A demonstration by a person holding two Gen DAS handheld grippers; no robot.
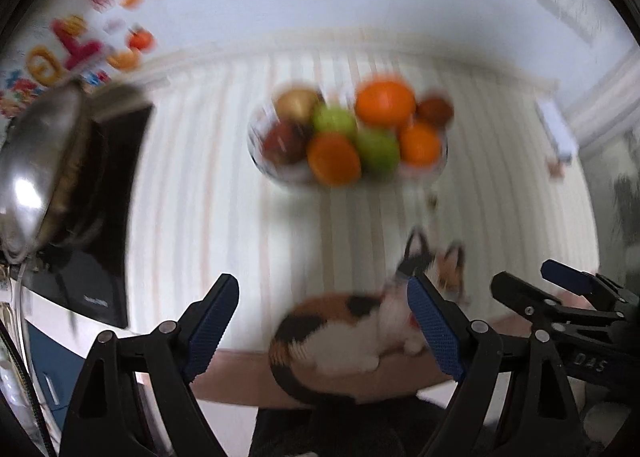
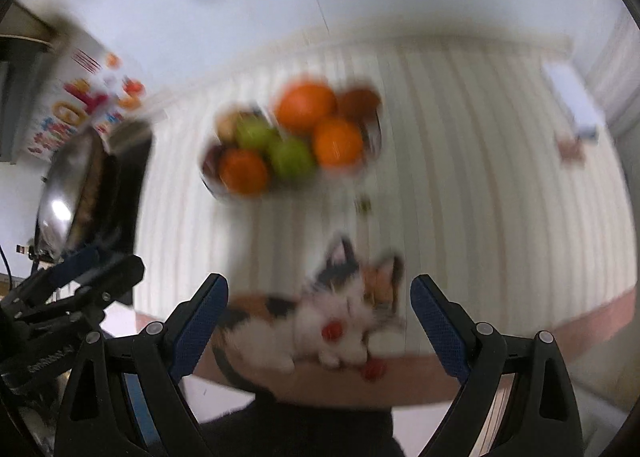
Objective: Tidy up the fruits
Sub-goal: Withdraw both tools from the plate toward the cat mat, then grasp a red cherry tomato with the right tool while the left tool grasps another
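Both views are blurred by motion. A clear bowl (image 1: 280, 173) (image 2: 212, 185) stands on the striped tablecloth (image 1: 200, 197), a little beyond both grippers. It holds three oranges (image 1: 384, 103) (image 2: 306, 107), two green apples (image 1: 376, 149) (image 2: 292, 157), red apples (image 1: 282, 143) and a brownish fruit (image 1: 298, 105). My left gripper (image 1: 320, 289) is open with nothing held, above the table's near edge. My right gripper (image 2: 320, 285) is open too, close beside it on the right. Each shows in the other's view: the right gripper (image 1: 560, 297) and the left gripper (image 2: 80, 277).
A calico cat figure (image 1: 340, 333) (image 2: 340, 317) lies at the near table edge, below the grippers. A steel lidded pan (image 1: 36, 161) sits on a black cooktop (image 1: 100, 257) at the left. Colourful magnets (image 1: 72, 45) are behind it. A white box (image 1: 556, 133) lies at the far right.
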